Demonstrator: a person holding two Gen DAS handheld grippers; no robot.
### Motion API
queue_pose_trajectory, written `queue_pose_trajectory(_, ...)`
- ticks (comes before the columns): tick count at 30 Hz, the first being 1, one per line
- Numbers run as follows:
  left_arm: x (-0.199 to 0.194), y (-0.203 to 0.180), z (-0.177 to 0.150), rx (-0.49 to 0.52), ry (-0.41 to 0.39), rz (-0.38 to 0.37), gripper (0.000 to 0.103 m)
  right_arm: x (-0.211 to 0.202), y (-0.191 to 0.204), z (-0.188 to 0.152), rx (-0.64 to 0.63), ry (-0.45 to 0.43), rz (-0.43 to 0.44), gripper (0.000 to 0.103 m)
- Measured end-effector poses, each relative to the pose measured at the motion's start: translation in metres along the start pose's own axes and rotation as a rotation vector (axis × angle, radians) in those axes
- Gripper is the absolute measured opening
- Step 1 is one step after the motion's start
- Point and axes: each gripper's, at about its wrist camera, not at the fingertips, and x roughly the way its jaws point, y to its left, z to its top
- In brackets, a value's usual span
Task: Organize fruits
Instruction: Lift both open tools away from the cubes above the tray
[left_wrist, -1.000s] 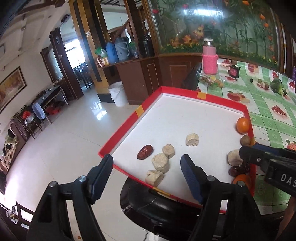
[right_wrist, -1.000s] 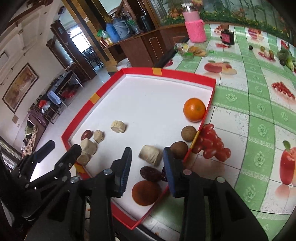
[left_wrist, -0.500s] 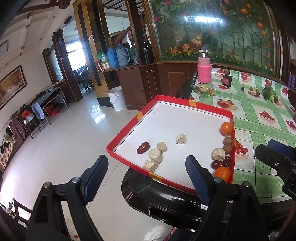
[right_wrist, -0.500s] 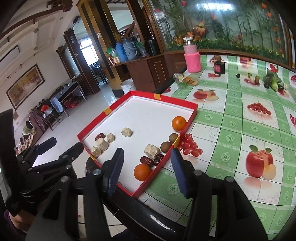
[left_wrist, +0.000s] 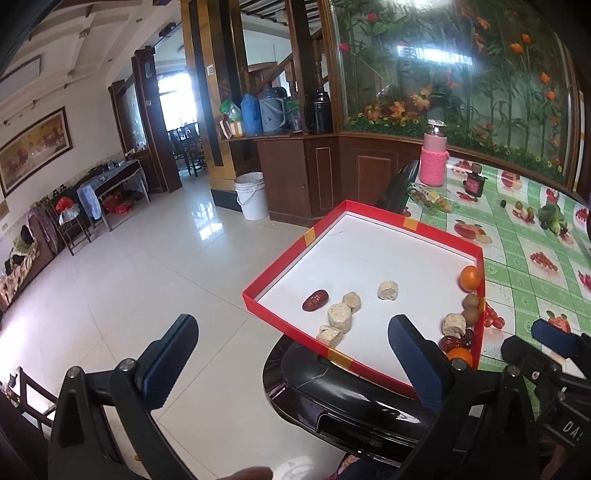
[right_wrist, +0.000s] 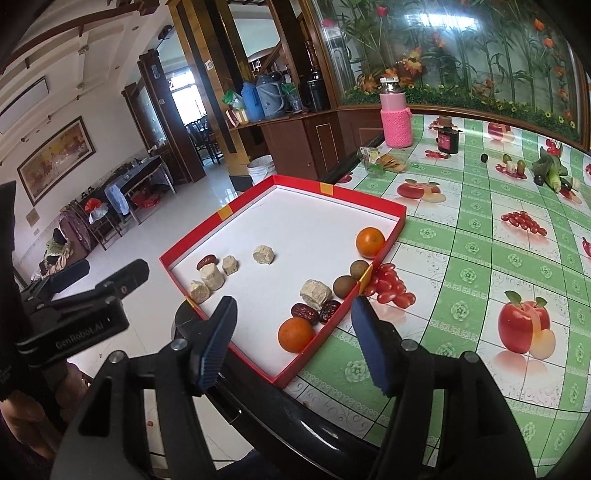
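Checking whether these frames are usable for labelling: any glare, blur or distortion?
Left wrist: glare washes the glass panel, fisheye bends the tray edges, fruit sharp. Right wrist: glare streaks the tablecloth; gripper sharp.

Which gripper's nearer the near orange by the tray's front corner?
Right. The right gripper hangs open just before the near orange; the left gripper, also open, sits off its left, past the tray edge.
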Motion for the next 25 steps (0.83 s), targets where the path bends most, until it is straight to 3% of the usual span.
queue_pose_trajectory(14,0.001,0.006,-0.003,-0.008,0.016,-0.023,0.103,0.010,0.019,-0.001,-0.049,0.010,-0.006,0.065)
queue_pose_trajectory(19,-0.004,0.008,-0.001,-0.031,0.001,-0.070,0.103,0.009,0.019,-0.002,-0.044,0.005,-0.008,0.065)
queue_pose_trajectory(25,-0.011,-0.013,-0.001,0.030,-0.023,-0.096,0.103,0.003,0.000,0.003,0.015,-0.026,-0.023,0.066)
